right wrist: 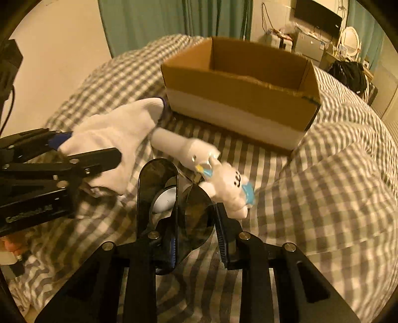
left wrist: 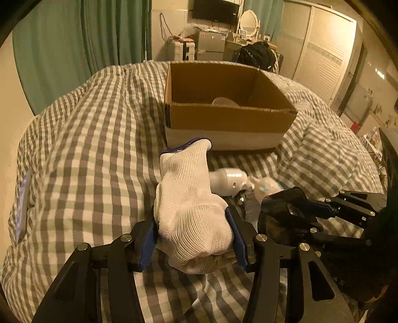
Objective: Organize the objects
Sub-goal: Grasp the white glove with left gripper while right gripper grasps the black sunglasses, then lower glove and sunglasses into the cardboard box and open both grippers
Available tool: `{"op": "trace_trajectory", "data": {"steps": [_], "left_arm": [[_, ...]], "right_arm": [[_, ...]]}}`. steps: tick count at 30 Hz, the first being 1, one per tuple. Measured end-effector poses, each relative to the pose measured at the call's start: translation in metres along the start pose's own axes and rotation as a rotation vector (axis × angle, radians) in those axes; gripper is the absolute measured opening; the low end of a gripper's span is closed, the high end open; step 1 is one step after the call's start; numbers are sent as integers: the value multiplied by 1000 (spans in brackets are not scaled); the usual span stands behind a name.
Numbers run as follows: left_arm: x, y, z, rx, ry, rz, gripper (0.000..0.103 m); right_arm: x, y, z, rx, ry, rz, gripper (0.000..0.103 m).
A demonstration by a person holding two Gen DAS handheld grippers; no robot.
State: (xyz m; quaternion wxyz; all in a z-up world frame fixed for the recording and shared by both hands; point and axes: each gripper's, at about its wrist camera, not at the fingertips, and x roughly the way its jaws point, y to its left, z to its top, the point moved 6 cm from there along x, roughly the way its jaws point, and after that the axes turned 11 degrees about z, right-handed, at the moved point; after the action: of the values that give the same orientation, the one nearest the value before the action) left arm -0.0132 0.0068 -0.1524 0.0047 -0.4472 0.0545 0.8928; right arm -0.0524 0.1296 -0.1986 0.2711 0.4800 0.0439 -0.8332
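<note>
My left gripper [left wrist: 192, 238] is shut on a white knit glove [left wrist: 189, 198] with a blue cuff, held just above the checked bedcover; it also shows in the right wrist view [right wrist: 117, 139]. My right gripper [right wrist: 196, 226] is shut on a pair of dark sunglasses [right wrist: 194, 213], seen in the left wrist view [left wrist: 283, 211] too. An open cardboard box [left wrist: 231, 116] stands ahead on the bed, with a pale round object [left wrist: 225, 101] inside. A white bottle [left wrist: 228, 180] and a small white plush toy [right wrist: 231, 191] lie between the grippers and the box [right wrist: 238, 92].
The grey-and-white checked bedcover [left wrist: 99, 149] is rumpled, with a raised fold at the right [right wrist: 335, 174]. Green curtains [left wrist: 74, 37], a wall-mounted TV [left wrist: 216, 11], a cluttered desk and a wardrobe [left wrist: 321, 54] stand beyond the bed.
</note>
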Motion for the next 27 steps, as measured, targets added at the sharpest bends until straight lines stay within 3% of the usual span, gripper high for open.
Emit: {"op": "trace_trajectory", "data": {"steps": [16,27], "left_arm": [[-37,2,46,18,-115,-9,53],[-41,2,127,32,-230,-4,53]], "right_arm": [[-57,7,40,-51,-124,-41,25],[-95,-15,110,-81,-252,-79,25]]}}
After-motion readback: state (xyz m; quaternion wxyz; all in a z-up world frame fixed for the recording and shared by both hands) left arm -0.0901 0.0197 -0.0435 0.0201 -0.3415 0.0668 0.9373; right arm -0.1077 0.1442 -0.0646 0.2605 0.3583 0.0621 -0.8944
